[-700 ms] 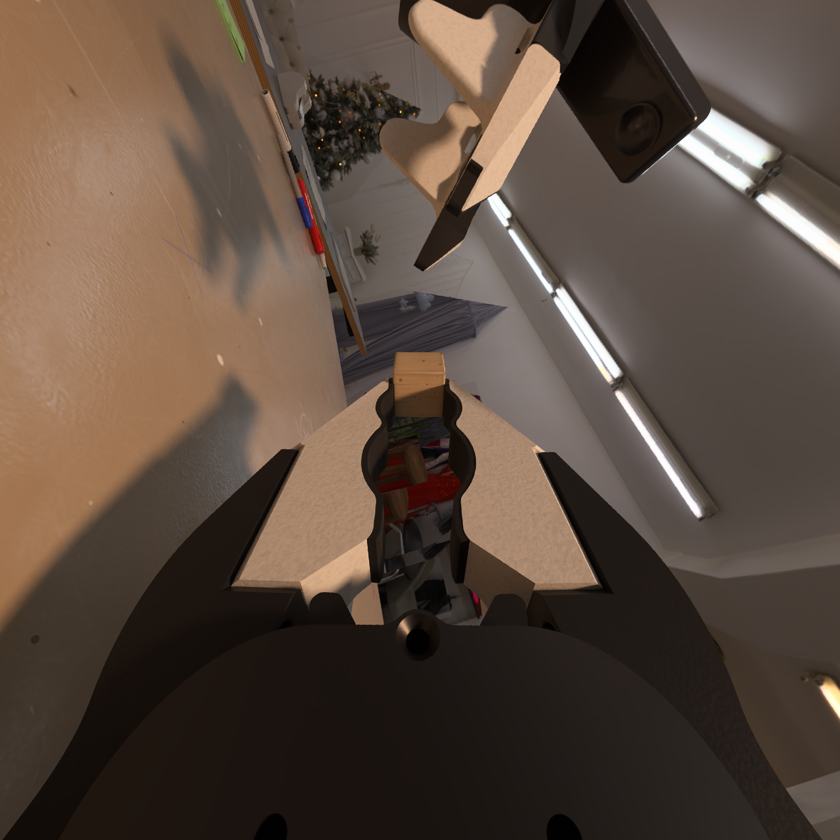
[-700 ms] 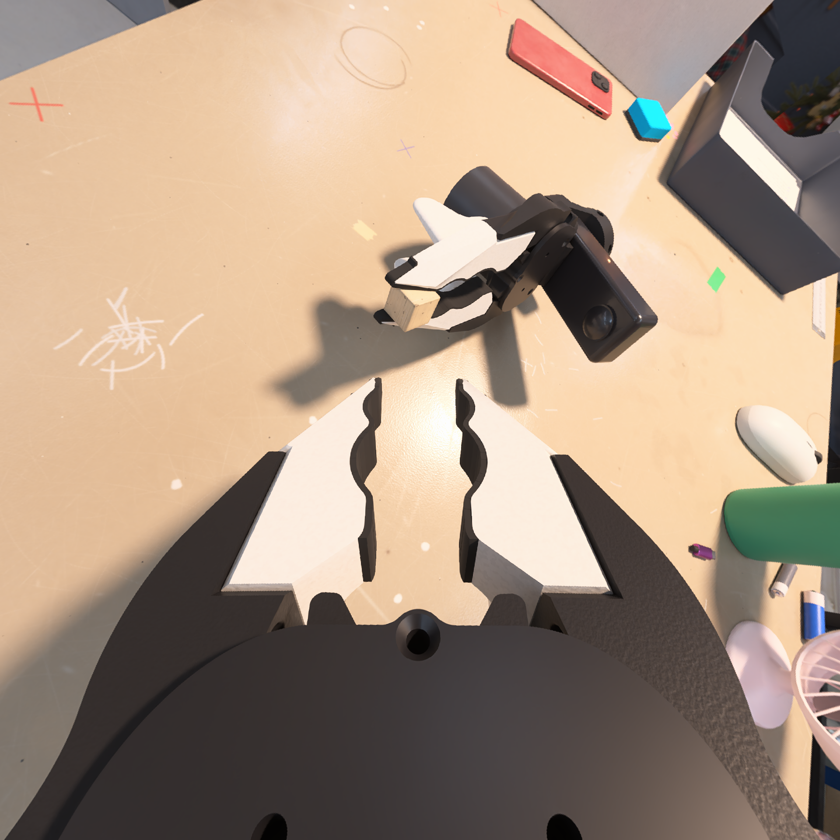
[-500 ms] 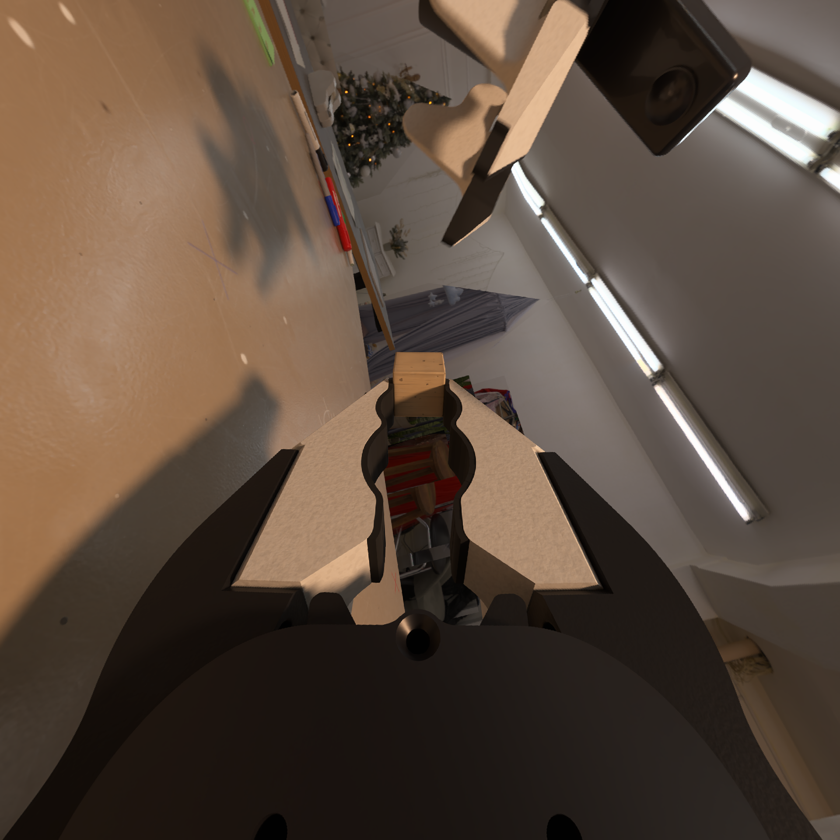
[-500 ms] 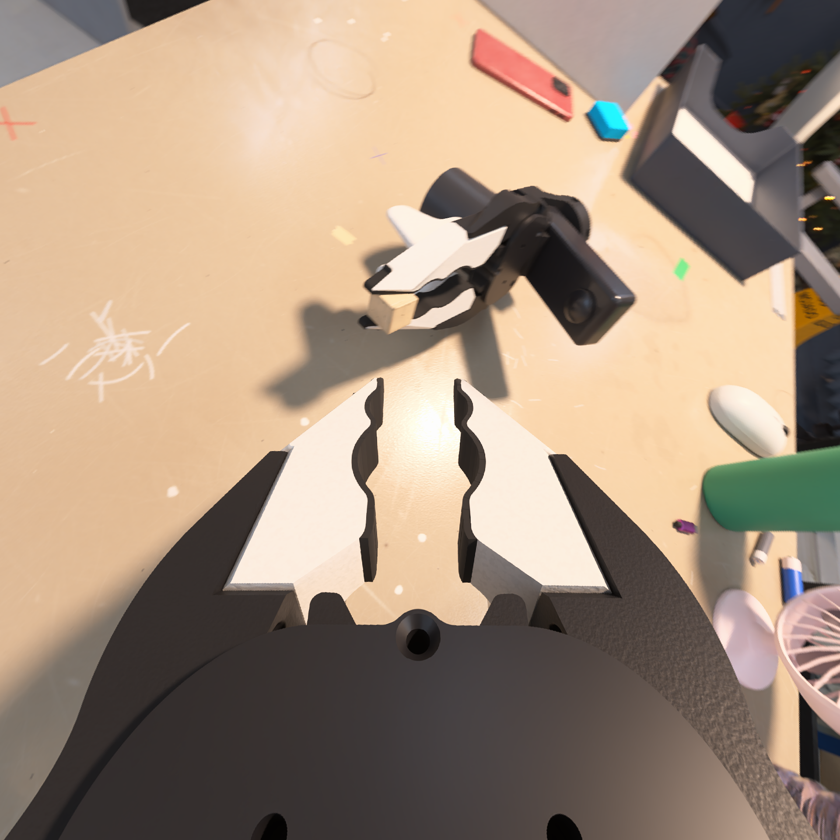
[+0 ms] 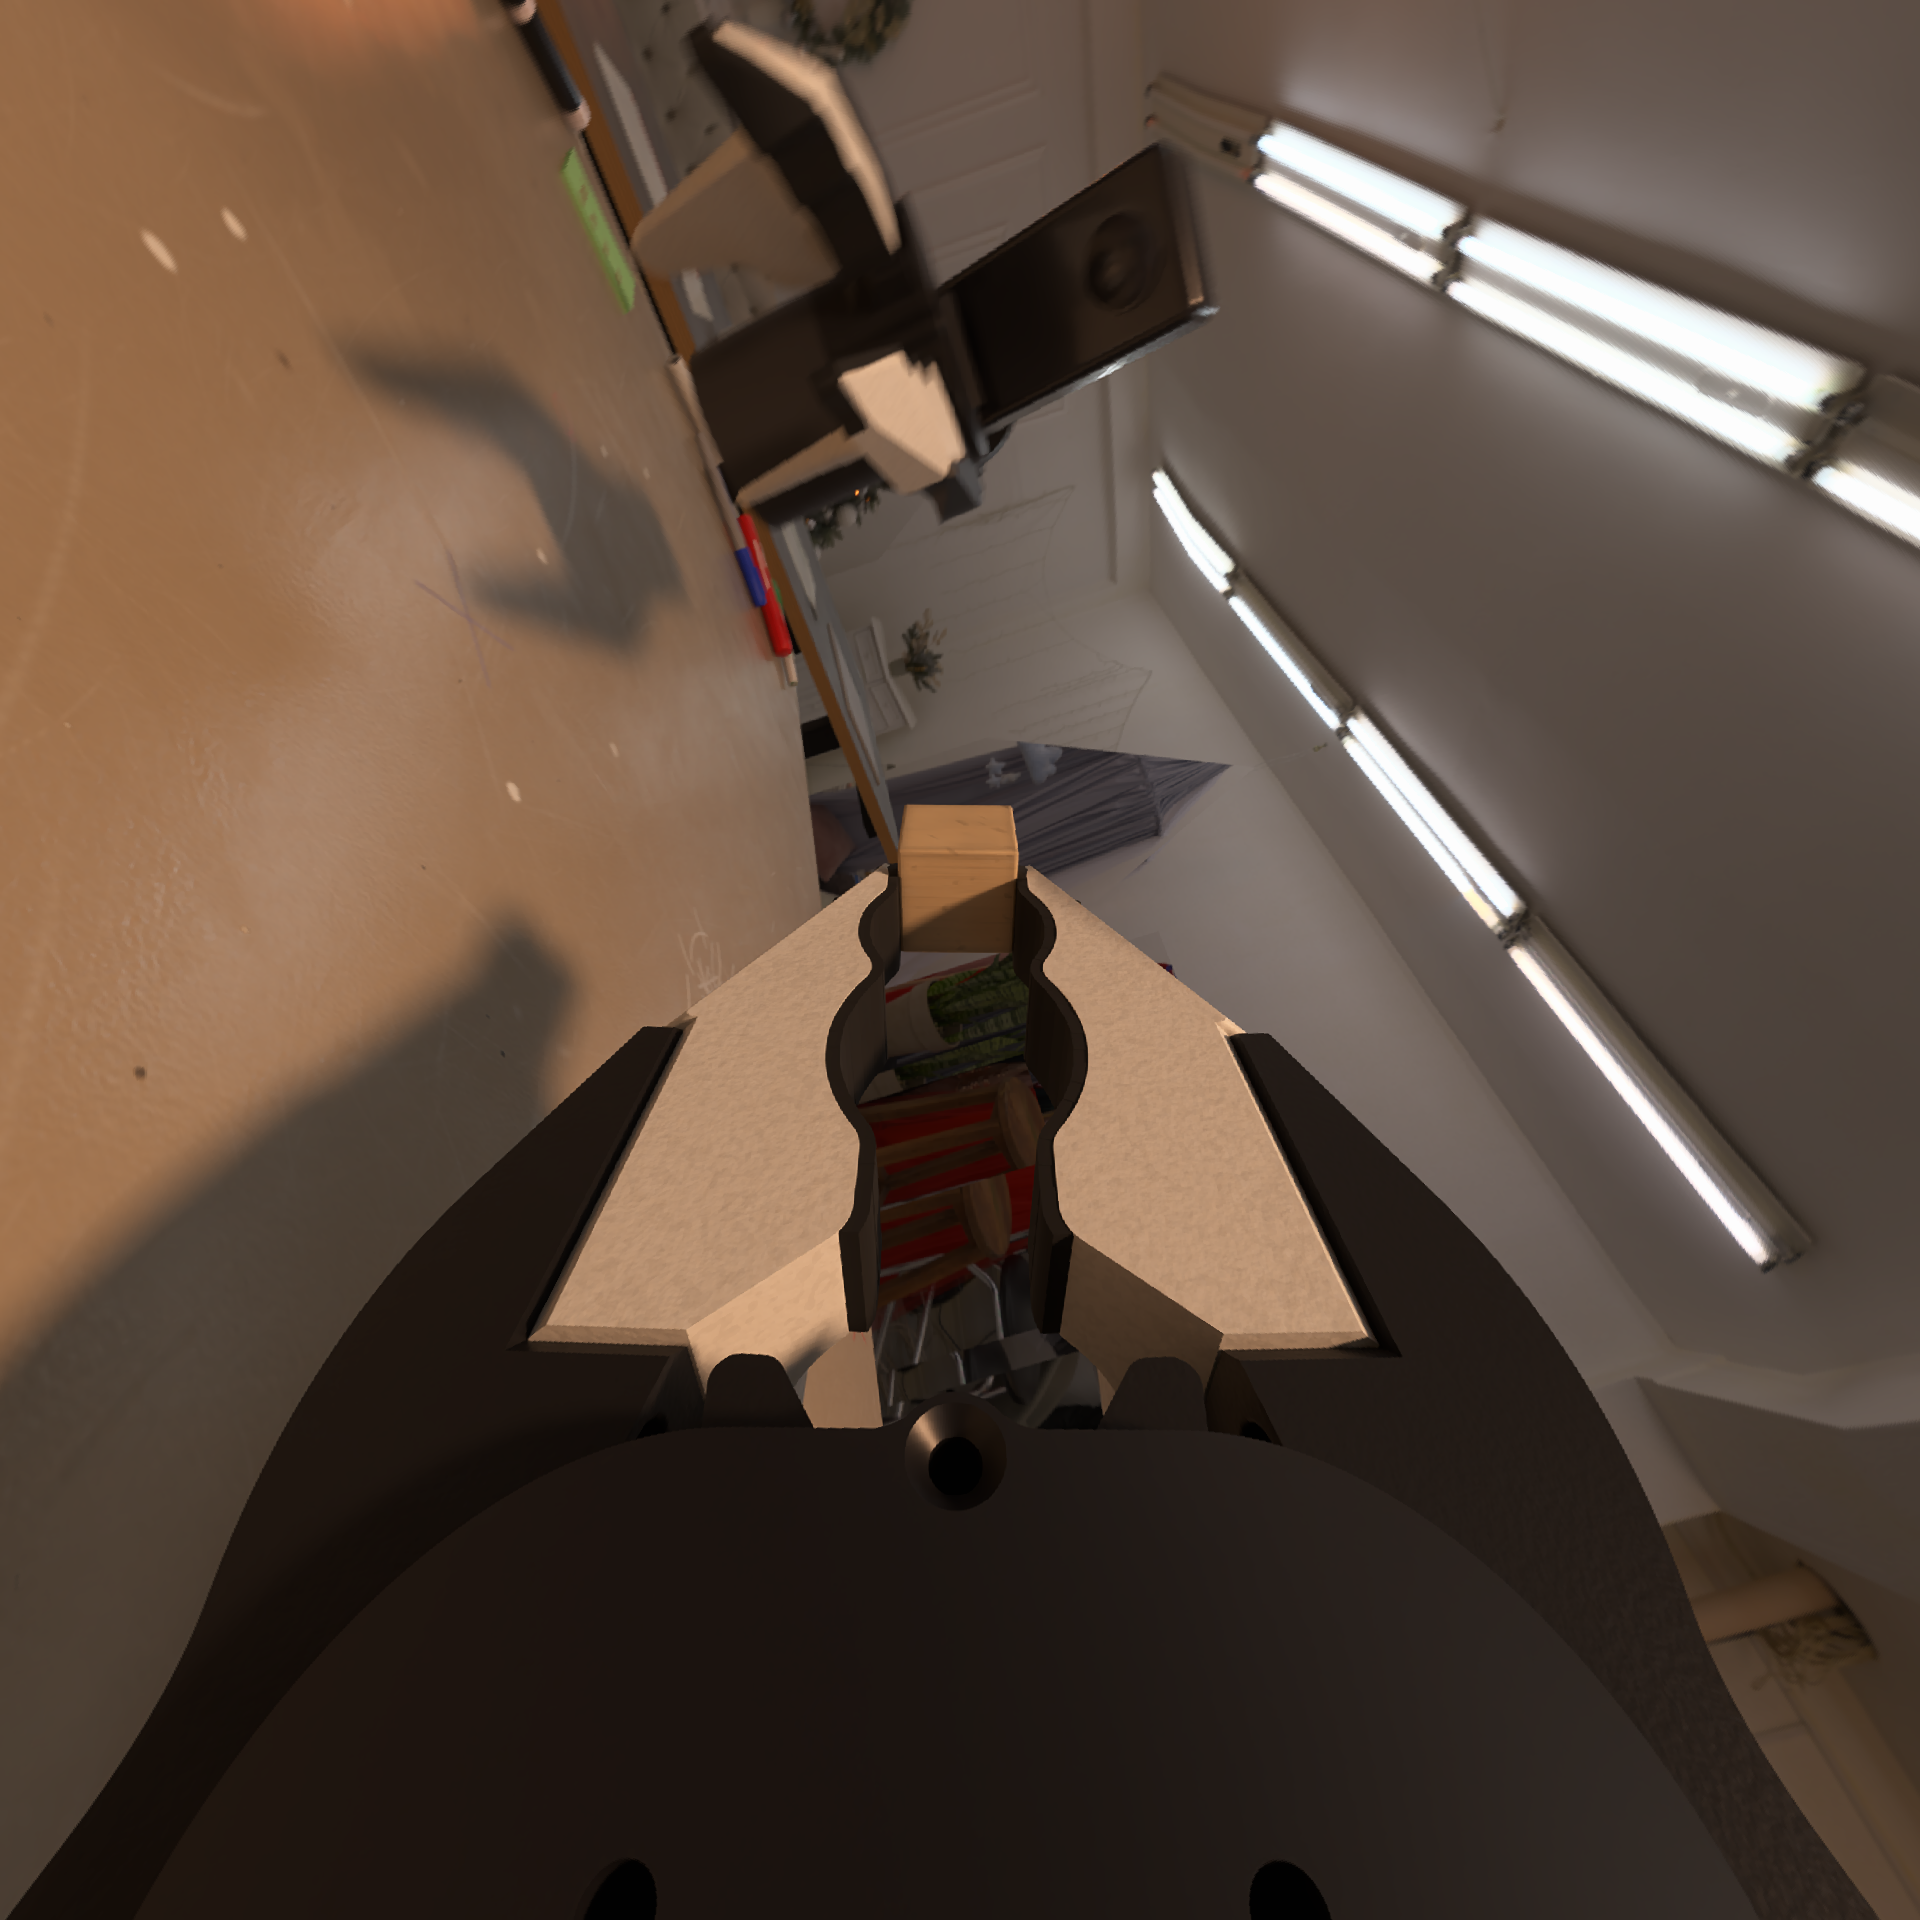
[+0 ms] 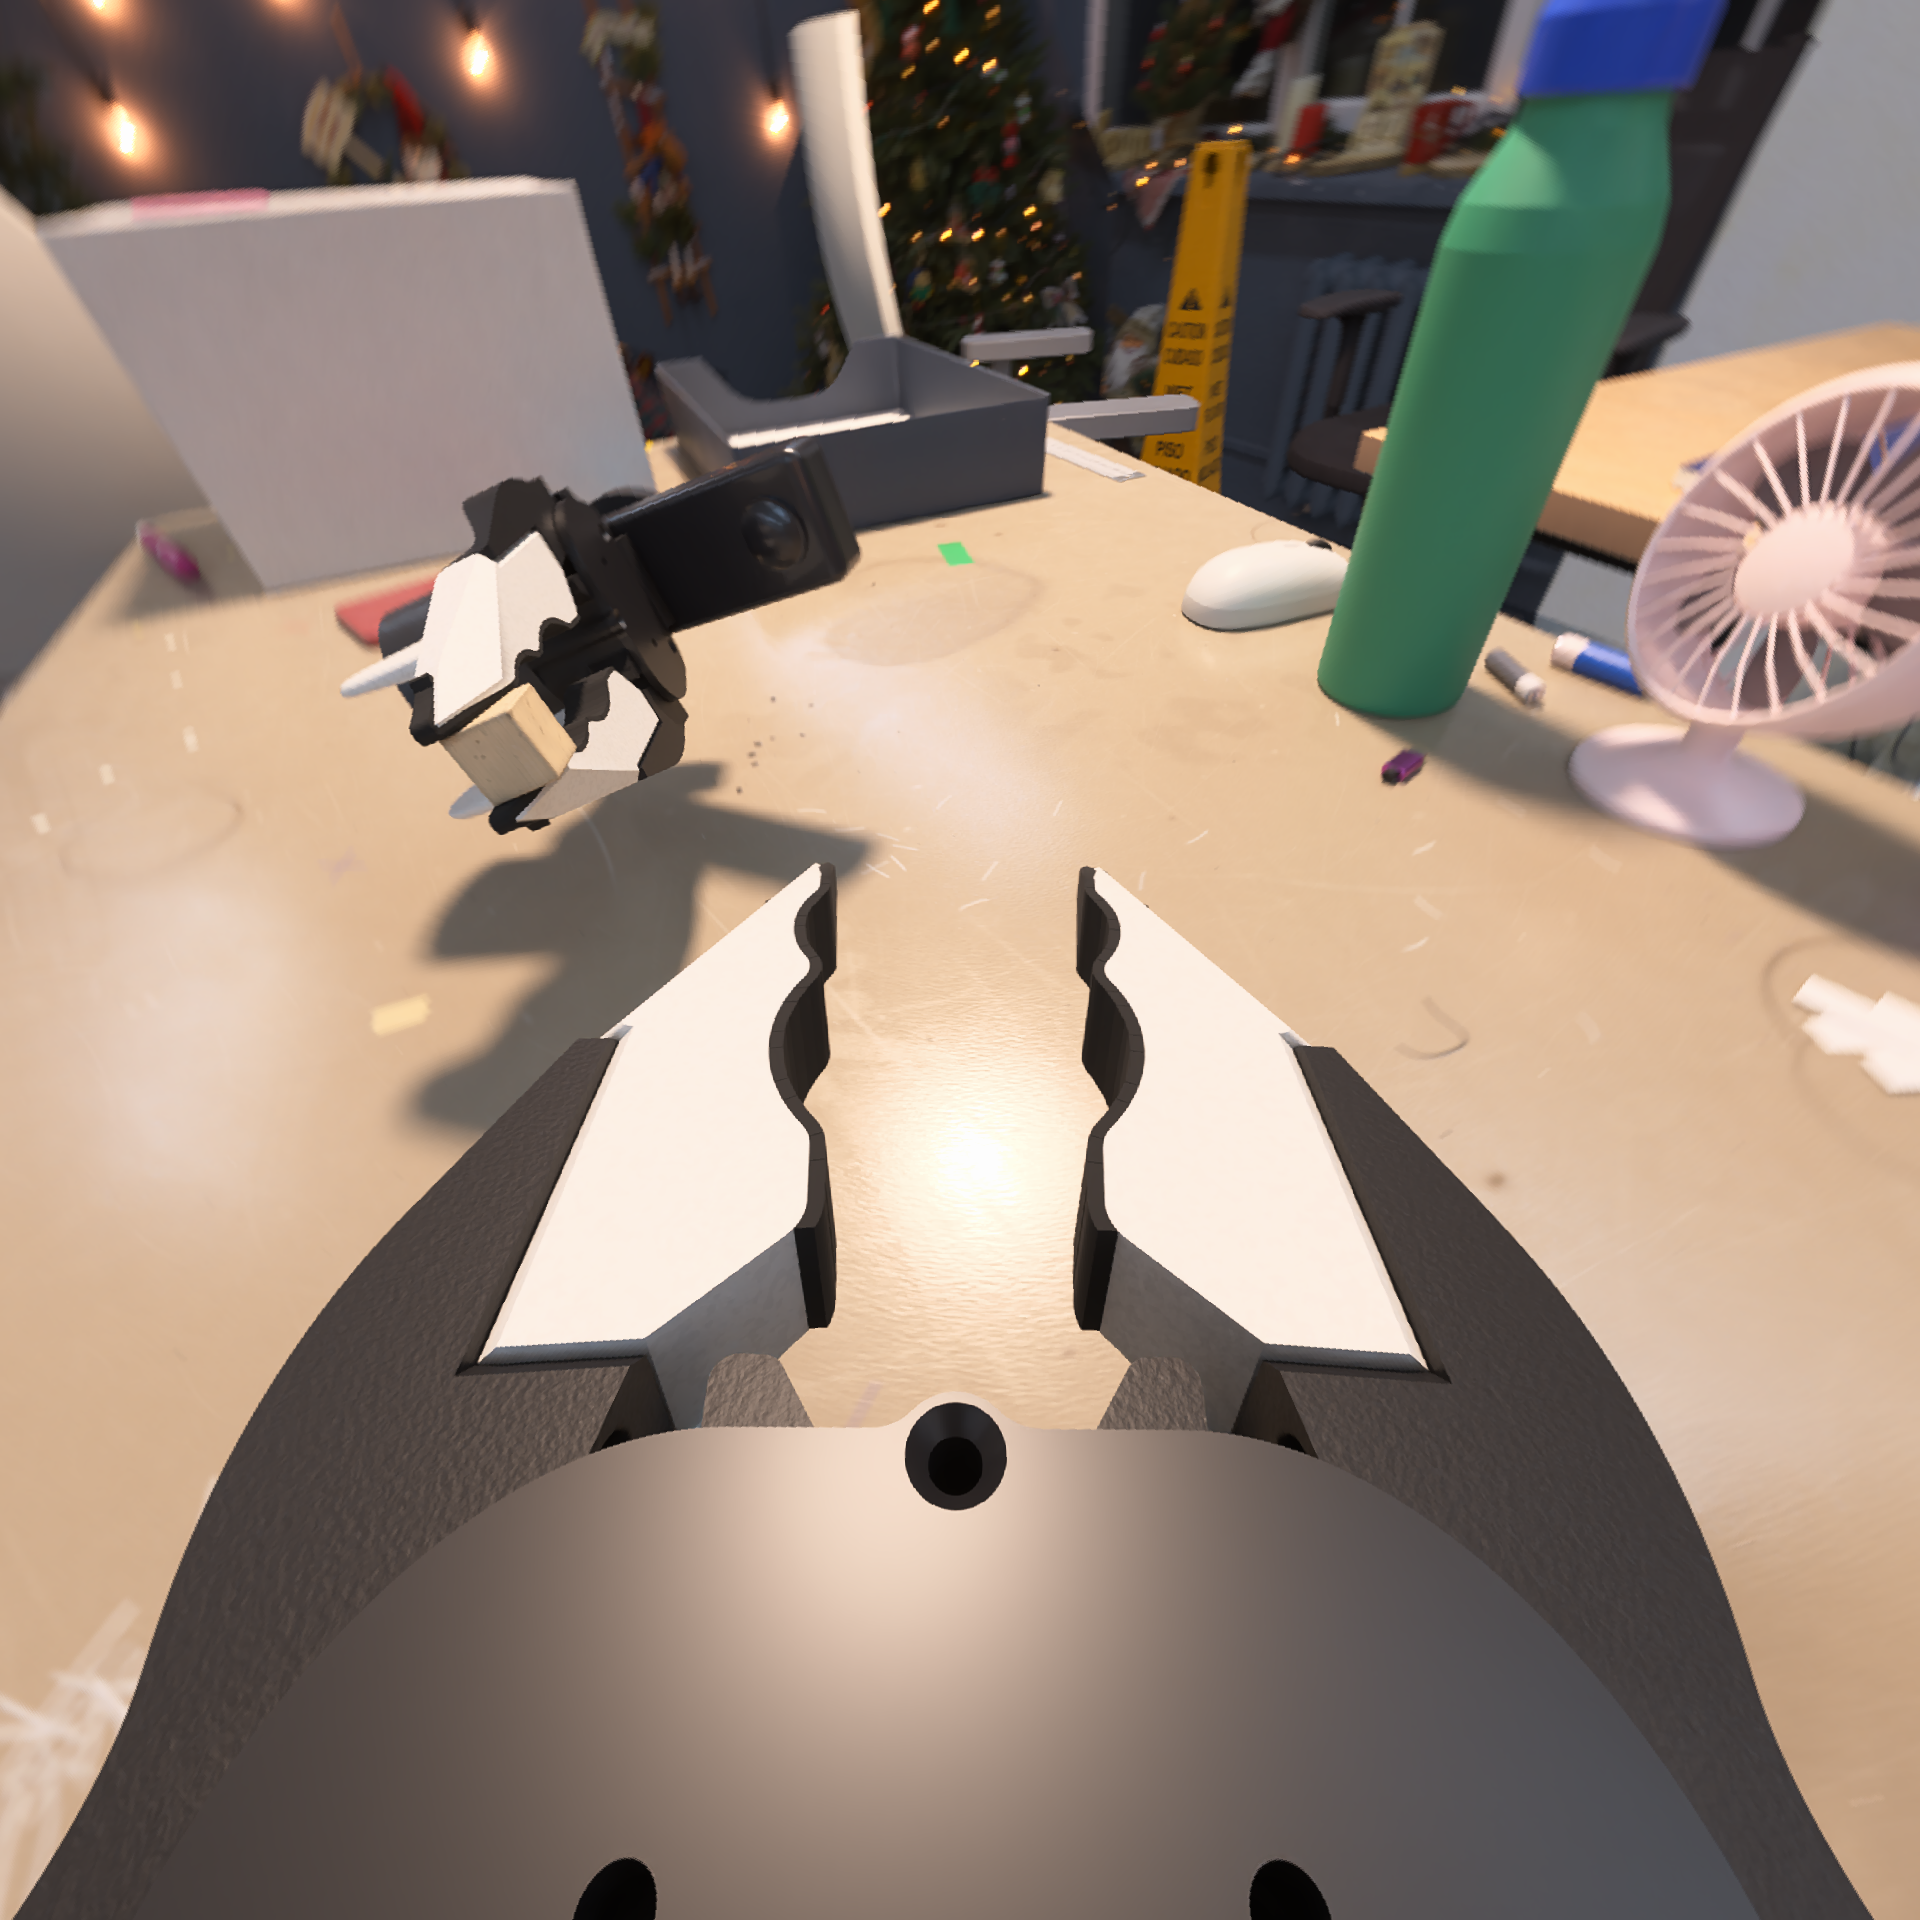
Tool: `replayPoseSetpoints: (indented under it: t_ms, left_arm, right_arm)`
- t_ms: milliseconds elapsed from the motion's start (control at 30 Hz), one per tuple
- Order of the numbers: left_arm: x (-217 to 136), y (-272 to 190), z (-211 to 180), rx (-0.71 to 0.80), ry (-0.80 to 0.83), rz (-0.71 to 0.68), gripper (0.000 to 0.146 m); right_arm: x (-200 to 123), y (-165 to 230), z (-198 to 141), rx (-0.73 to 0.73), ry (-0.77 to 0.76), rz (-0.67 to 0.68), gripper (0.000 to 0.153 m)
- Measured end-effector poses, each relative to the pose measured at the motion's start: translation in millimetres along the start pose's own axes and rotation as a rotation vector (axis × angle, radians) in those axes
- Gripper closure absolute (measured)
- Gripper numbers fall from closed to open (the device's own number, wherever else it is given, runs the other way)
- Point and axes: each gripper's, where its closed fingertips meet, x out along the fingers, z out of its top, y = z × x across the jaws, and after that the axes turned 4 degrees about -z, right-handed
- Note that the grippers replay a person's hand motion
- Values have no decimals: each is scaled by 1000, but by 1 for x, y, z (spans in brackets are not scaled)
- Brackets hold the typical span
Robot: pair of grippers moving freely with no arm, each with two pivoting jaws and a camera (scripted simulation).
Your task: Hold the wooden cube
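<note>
My left gripper (image 5: 956, 883) is shut on the wooden cube (image 5: 956, 873), a small pale block pinched between its fingertips and held in the air beside the tan table (image 5: 260, 727). From the right wrist view the same cube (image 6: 509, 753) and left gripper (image 6: 514, 764) hang above the table (image 6: 987, 727), left of and beyond my right gripper. My right gripper (image 6: 956, 883) is open and empty, low over the table. It also shows in the left wrist view (image 5: 862, 343), far off and blurred.
A tall green bottle (image 6: 1507, 416), a pink desk fan (image 6: 1787, 603) and a white mouse (image 6: 1262, 587) stand to the right. A grey tray (image 6: 883, 416), a white box (image 6: 343, 374) and a red phone (image 6: 379, 613) sit at the back. Markers (image 6: 1590, 660) lie near the bottle.
My right gripper has tilted from looking down on the table to looking across it, and its jaws stand wider. My left gripper still holds the cube and has turned a little.
</note>
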Motion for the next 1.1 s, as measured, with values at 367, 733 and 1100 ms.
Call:
replayPoseSetpoints:
  t_ms: [367,733,1100]
  left_arm:
    - [-71,-18,24,151,-137,150,126]
    - [-77,-3,31,128,-222,240,126]
    - [-72,-13,32,150,-235,224,126]
  right_arm:
    - [50,50,-27,342,-46,-7,99]
    - [79,44,-41,74,146,-174,96]
    - [137,58,-40,50,237,-162,100]
